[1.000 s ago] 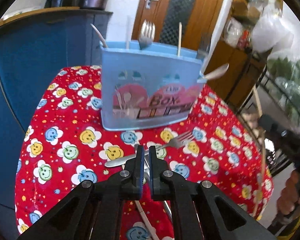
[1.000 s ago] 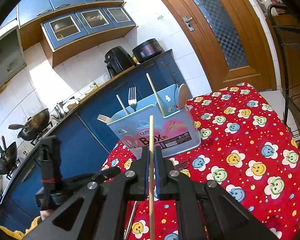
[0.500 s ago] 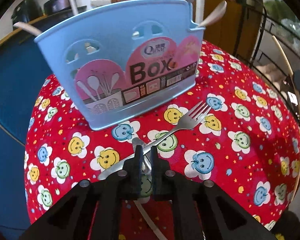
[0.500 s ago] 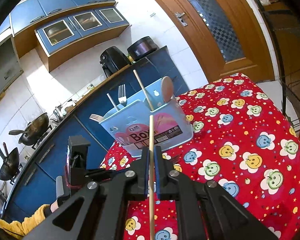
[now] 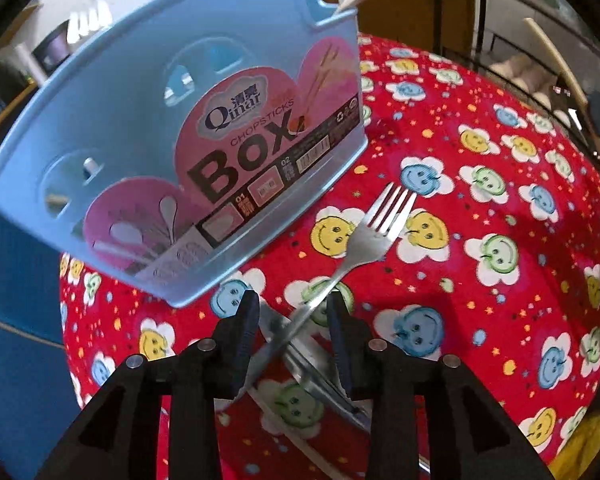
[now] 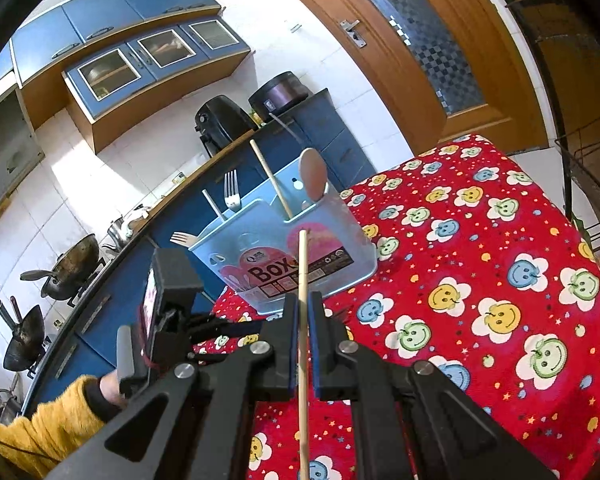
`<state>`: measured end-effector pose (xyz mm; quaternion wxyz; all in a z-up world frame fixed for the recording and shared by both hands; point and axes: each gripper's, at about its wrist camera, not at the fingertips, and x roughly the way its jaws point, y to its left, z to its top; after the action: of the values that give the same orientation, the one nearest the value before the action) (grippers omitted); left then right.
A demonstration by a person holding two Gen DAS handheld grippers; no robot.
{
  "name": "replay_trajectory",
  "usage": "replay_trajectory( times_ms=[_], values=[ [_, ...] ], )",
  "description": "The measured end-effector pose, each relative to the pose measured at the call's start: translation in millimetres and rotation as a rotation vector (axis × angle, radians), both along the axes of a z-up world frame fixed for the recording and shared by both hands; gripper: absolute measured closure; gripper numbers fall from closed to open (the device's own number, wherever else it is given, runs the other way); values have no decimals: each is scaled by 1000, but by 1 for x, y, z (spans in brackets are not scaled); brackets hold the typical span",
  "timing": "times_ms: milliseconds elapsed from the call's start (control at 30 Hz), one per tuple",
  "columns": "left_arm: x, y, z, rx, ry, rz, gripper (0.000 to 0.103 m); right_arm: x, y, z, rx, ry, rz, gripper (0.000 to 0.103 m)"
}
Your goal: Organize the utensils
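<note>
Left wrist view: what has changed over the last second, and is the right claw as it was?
The left claw dropped toward the steel fork on the red smiley tablecloth and opened; its fingers now straddle the handle. The right claw stays shut on the wooden chopstick; the blue plastic utensil box is unmoved.

Your metal fork [image 5: 374, 228] lies flat on the red smiley-print worktop [image 5: 480, 184], tines toward the blue chopsticks box [image 5: 188, 128], handle crossing another steel utensil [image 5: 320, 364]. The box stands upright, holding a fork [image 6: 231, 192], spoon [image 6: 313, 174] and chopstick [image 6: 270, 178]. You have a wooden chopstick [image 6: 302, 280] pointing at the box.
</note>
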<state>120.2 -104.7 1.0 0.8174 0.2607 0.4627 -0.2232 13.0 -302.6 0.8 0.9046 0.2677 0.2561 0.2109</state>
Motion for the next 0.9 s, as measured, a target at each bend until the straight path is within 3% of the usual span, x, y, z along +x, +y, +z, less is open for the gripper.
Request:
replay_trajectory(
  times_ms=[233, 567, 700, 900],
  values=[
    [8, -18, -2, 58, 50, -86, 87, 4, -9, -9, 34, 26, -8, 96],
    [7, -42, -4, 150, 28, -140, 94, 6, -8, -13, 42, 37, 3, 96],
    [0, -41, 2, 94, 28, -107, 101, 5, -8, -12, 42, 35, 0, 96],
    [-12, -24, 17, -23, 17, -49, 102, 2, -11, -10, 45, 26, -9, 96]
  ],
)
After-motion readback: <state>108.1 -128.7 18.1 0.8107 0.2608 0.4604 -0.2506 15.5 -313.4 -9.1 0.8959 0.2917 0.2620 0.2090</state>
